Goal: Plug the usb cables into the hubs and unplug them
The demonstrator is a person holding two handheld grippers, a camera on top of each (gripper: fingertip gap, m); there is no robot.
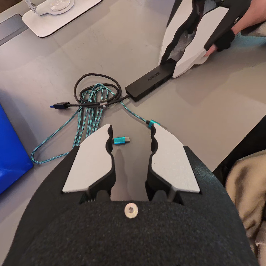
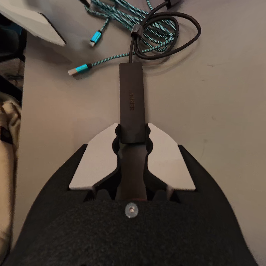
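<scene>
The right gripper is pinching the near end of the black hub, which is lying flat on the grey table and stretching straight ahead of its fingertips. The left gripper is hovering spread and empty, with the small teal plug lying between its fingertips and the larger teal plug just beyond its right finger. Judging by looks, the braided cable is limp and light, so gripping a rigid metal plug shell across its flat sides seems best.
</scene>
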